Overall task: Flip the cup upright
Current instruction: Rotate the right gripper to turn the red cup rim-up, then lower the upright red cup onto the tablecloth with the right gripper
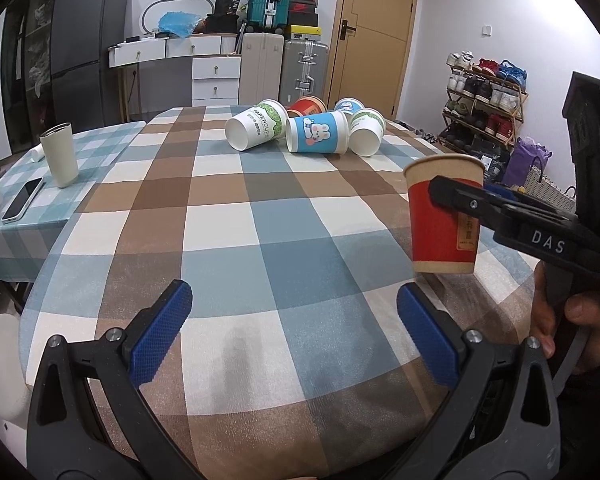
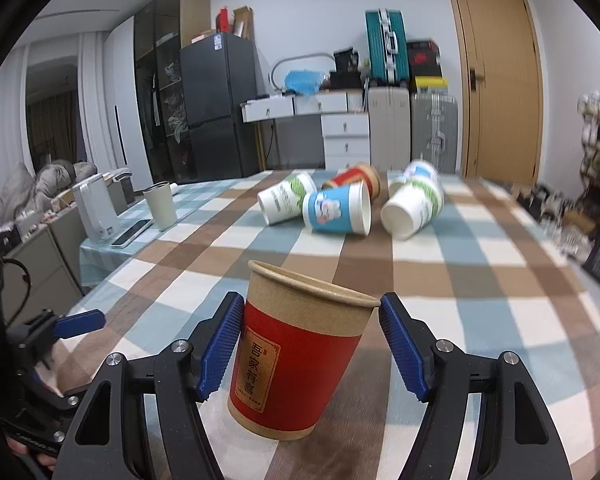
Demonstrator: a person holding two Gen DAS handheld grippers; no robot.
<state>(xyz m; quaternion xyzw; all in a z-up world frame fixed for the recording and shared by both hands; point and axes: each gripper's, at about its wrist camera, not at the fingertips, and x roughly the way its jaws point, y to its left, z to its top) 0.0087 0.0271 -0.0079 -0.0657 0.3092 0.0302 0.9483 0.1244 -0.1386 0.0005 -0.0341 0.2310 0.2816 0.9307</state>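
Note:
A red and kraft paper cup stands upright, mouth up, on the checked tablecloth, between the fingers of my right gripper. The jaws are open; the left pad sits close to the cup wall and the right pad stands clear of it. In the left wrist view the same cup stands at the right with the right gripper's finger beside it. My left gripper is open and empty over the near part of the table.
Several paper cups lie on their sides at the far end: a white-green one, a blue rabbit one, another white-green one, a red one. A white tumbler and a phone sit on the left side table.

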